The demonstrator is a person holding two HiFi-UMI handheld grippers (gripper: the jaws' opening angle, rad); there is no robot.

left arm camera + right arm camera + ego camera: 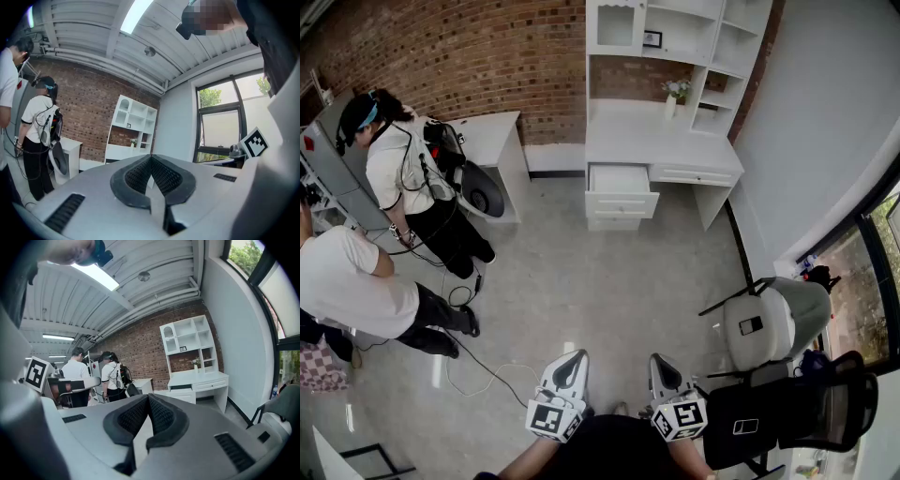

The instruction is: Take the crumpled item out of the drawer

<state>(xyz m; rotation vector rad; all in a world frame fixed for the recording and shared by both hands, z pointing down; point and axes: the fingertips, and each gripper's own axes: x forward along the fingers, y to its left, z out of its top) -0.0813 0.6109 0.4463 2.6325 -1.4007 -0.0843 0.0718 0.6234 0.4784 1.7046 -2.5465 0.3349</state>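
The white desk (656, 141) with a shelf unit stands against the brick wall far ahead. Its top left drawer (619, 178) is pulled open; from here I cannot make out a crumpled item inside. My left gripper (572, 357) and right gripper (660, 362) are held side by side low in the head view, far from the desk. In the left gripper view the left gripper (151, 158) has its tips touching with nothing between them. In the right gripper view the right gripper (147, 395) is shut and empty too, and the open drawer (180, 387) shows beyond it.
Two people (403, 178) stand at the left beside a small white table (492, 141), and a cable (478, 361) trails on the floor near them. A grey chair (773, 323) and a black office chair (787, 417) stand at the right by the window.
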